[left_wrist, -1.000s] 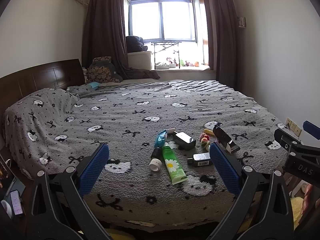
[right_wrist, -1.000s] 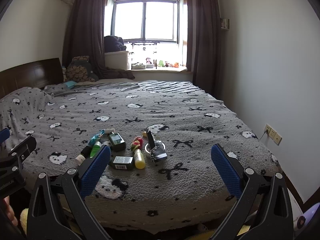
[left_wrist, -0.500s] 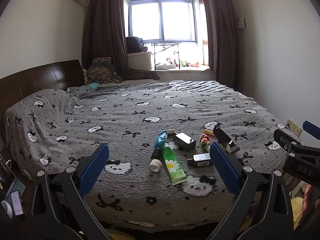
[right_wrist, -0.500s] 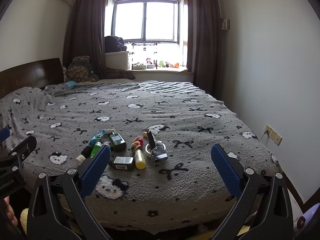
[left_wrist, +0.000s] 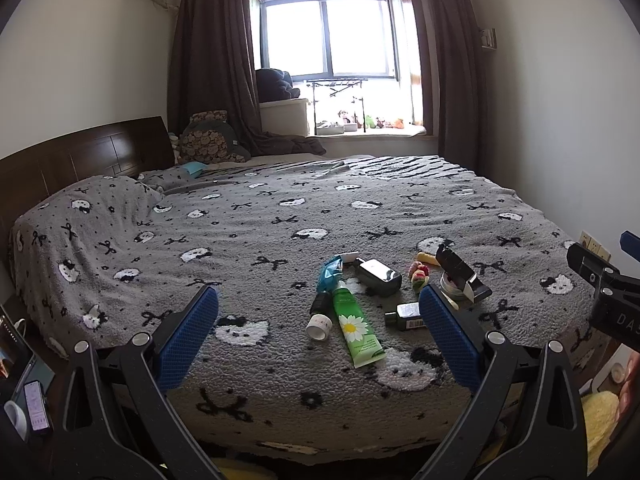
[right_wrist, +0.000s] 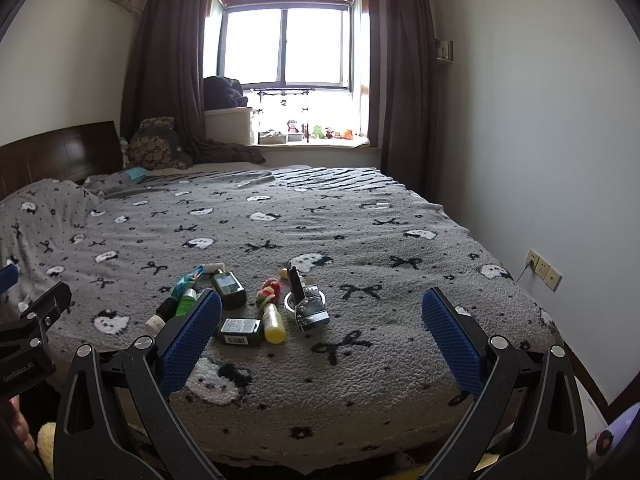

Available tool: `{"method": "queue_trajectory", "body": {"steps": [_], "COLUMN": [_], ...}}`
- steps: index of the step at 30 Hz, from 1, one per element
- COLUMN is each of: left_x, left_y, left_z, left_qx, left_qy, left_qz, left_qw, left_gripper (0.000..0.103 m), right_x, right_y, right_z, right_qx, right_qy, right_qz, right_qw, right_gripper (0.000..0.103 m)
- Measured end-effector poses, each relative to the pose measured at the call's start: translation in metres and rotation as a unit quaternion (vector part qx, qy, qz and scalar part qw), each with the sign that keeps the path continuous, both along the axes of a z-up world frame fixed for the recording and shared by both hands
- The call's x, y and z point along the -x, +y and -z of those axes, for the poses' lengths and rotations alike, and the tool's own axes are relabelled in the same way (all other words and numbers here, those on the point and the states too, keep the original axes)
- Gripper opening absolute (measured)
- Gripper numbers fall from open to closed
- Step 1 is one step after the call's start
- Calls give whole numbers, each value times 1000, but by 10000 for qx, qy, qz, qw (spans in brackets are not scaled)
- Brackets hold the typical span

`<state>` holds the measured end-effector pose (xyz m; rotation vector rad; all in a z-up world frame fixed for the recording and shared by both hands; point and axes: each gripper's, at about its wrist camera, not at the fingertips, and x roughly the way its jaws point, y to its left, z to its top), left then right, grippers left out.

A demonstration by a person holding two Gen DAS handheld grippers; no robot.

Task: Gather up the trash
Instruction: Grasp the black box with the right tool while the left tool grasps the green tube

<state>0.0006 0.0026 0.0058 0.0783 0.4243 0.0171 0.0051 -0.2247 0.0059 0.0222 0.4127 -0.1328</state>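
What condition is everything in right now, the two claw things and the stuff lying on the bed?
left gripper: open, empty, short of the items.
right gripper: open, empty.
green tube: lying flat, cap on.
small dark bottle: on its side, label up.
yellow bottle: lying down.
dark flat bottle: lying flat.
window curtains: drawn open.
bed blanket: spread out.

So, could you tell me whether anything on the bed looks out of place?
Yes: a cluster of toiletries lies near the bed's foot, including a green daisy-print tube, dark bottles and a yellow bottle. Odd on bedding; nothing looks spilled.
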Motion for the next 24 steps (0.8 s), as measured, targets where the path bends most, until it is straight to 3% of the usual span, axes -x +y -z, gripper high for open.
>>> {"method": "queue_trajectory", "body": {"steps": [7, 17, 22, 24], "left_x": [-24, -73, -98, -109], "left_y": [1, -1, -3, -3], "left_z": [25, 80, 104, 114], "left_qx": [-38, 60, -112, 1], "left_qy": [278, 902, 1231, 1388], "left_qz": [-8, 78, 111, 187], "left_qw": [9996, 9959, 9923, 9901], "left_gripper": [95, 95, 94, 88], "right_x": [-15, -66, -94, -104], "right_y": [-8, -26, -26, -23], "right_z": [24, 78, 99, 102], "right_qx": [181, -82, -76, 39], "right_qy": [-15, 696, 958, 942], "right_qz": [112, 4, -78, -108], "right_qw": [9998, 9975, 9953, 9955], "right_gripper": [100, 100, 100, 100]}}
